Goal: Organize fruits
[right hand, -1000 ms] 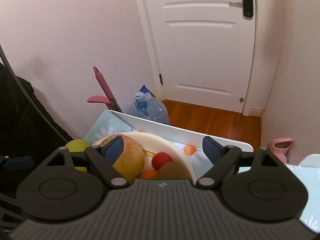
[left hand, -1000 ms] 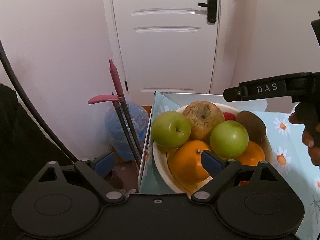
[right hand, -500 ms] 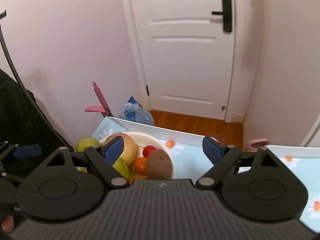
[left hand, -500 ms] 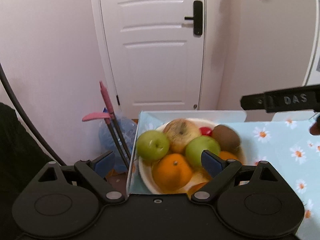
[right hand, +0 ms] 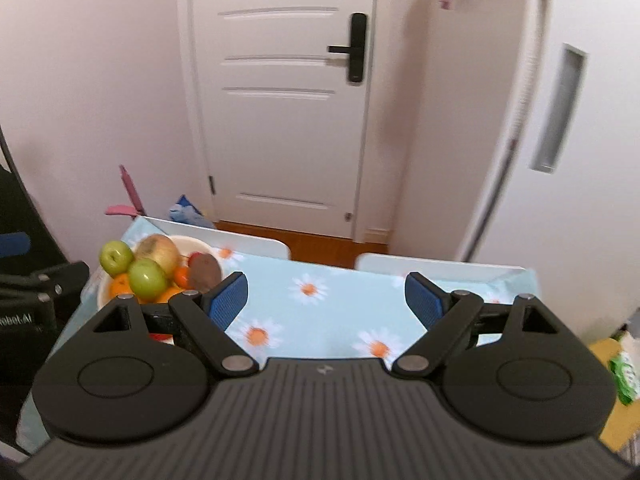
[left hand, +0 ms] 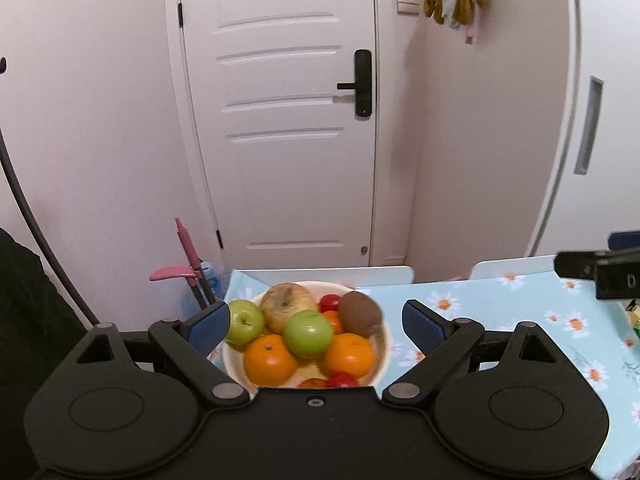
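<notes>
Both claws, left (left hand: 316,322) and right (right hand: 326,294), hung with fingers apart and nothing held, near the heaped fruit bowl (left hand: 382,354). A careless nudge could likely have sent the green apple (left hand: 244,321) at the rim rolling off the table (right hand: 320,312).

The left matte black plastic two-finger gripper (left hand: 316,322) has a smooth body with 2 large round housings, each marked by a shallow circular recess. 2 angled black link arms pivot on silver rivets, and triangular cut-outs pierce the outer brackets. Its fingertips (left hand: 210,326) carry ridged blue pads. A small screw sits at the centre of the body's front edge. A thin black cable (left hand: 24,204) curves up on the left side.

The right black two-finger gripper (right hand: 326,302) shares this build, but its body is dark grey with fine horizontal ribbing and a small white logo at the centre. Its blue textured pads (right hand: 228,300) sit on the same black links with silver rivets.
</notes>
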Tool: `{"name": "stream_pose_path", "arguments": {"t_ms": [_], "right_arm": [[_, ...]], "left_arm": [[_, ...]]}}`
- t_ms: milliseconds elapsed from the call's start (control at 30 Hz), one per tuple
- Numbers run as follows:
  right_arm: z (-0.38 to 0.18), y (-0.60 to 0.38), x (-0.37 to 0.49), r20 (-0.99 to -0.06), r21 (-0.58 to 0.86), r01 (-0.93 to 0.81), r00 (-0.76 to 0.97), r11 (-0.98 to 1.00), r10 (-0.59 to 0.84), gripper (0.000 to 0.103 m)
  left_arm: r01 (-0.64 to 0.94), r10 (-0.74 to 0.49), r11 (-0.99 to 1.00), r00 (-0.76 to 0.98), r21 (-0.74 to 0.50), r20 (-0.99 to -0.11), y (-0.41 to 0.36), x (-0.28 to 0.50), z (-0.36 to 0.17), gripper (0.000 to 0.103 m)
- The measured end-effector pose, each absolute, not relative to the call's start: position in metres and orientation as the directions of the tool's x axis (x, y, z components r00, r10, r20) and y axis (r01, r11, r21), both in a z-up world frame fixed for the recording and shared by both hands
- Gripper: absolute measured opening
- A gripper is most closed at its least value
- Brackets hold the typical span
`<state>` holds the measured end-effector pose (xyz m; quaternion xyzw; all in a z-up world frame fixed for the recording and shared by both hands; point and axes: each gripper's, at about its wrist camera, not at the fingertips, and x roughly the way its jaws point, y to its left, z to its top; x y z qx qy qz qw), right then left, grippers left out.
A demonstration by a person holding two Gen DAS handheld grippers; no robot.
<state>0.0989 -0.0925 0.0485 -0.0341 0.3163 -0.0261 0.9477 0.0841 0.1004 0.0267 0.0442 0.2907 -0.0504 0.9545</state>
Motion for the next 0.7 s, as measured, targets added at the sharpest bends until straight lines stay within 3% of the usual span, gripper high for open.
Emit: {"name": "stream_pose_path", "arguments": {"t_ms": [233,700], "right_arm": [[0.043,-0.108,0.060,-0.597,-0.098,0.079,0.793,0.992,-0.123,0.103],[0.035,-0.121,0.030,-0.608,-0.091,0.132,0.778,0.987,-0.160,0.103]], "left_arm": [[0.152,-0.095,0.986,0.840,0.064,-0.535,0.077,0.056,0.030,0.103],[0.159,-0.098,0.984,0.853,0.076,-0.513,0.057,0.030,0.024,0.103]]}}
